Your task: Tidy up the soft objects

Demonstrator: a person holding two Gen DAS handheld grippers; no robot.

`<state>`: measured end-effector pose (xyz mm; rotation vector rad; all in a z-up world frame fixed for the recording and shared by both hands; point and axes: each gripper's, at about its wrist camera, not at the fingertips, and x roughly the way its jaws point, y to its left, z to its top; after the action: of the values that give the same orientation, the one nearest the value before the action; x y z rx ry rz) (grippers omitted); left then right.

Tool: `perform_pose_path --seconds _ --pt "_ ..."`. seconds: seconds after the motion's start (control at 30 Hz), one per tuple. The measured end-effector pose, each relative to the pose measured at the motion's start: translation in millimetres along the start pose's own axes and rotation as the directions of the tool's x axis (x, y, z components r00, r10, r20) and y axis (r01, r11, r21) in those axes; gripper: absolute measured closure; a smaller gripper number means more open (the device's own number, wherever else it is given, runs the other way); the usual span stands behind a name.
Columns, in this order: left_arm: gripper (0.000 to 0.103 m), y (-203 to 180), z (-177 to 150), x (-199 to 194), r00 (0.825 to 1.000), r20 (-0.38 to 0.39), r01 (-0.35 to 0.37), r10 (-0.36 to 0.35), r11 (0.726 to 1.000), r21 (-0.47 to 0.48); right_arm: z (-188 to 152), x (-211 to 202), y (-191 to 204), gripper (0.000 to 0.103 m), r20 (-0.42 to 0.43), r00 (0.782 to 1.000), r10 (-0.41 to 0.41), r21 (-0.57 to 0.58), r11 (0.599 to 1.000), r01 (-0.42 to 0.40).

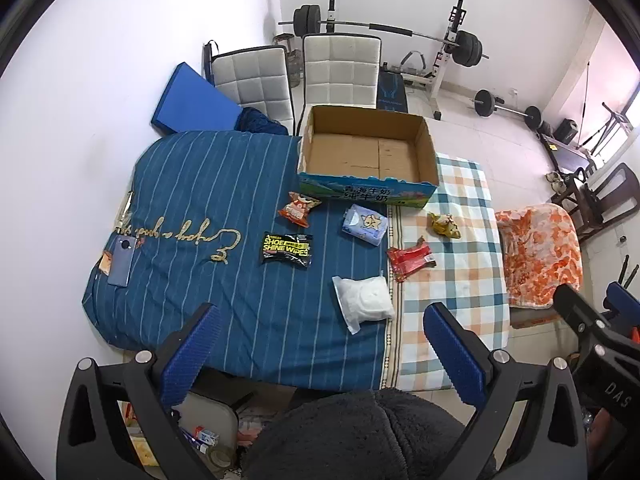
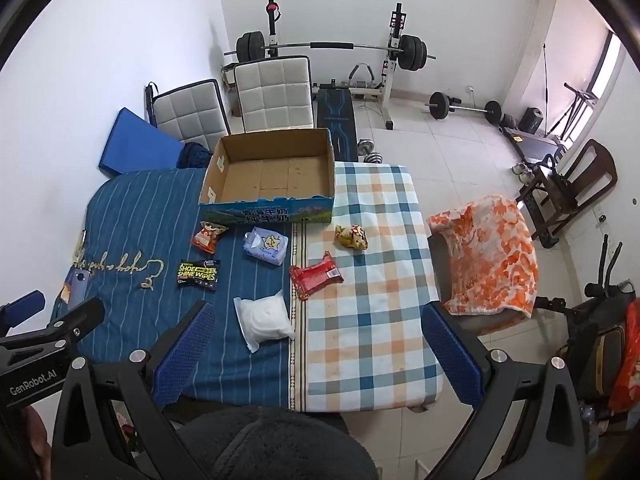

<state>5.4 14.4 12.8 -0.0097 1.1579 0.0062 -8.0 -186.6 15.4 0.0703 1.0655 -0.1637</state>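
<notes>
An empty cardboard box stands at the far side of the cloth-covered table. Before it lie soft packets: an orange snack bag, a black shoe-wipes pack, a blue tissue pack, a yellow packet, a red packet and a white bag. My left gripper and right gripper are both open and empty, held high over the table's near edge.
A phone lies at the left on the blue striped cloth. A checked cloth covers the right half. An orange blanket drapes a chair at the right. Two white chairs and gym weights stand behind.
</notes>
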Motion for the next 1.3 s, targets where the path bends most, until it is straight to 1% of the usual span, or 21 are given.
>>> perform_pose_path --seconds 0.23,0.4,1.03,1.3 --pt "0.0 8 4 3 1.0 -0.001 -0.009 0.009 1.0 -0.014 4 7 5 0.0 -0.001 1.0 -0.013 -0.003 1.0 0.013" --pt "0.0 12 5 6 1.0 -0.004 -0.014 0.014 1.0 -0.011 5 14 6 0.0 -0.006 1.0 -0.007 -0.002 1.0 0.007" --pt "0.0 22 17 7 1.0 0.006 -0.018 0.018 1.0 -0.006 16 12 13 0.0 0.009 1.0 -0.012 -0.006 1.0 0.012" --pt "0.0 16 20 2 1.0 0.019 -0.018 0.018 1.0 0.003 15 9 12 0.0 0.023 1.0 -0.014 -0.009 1.0 0.014"
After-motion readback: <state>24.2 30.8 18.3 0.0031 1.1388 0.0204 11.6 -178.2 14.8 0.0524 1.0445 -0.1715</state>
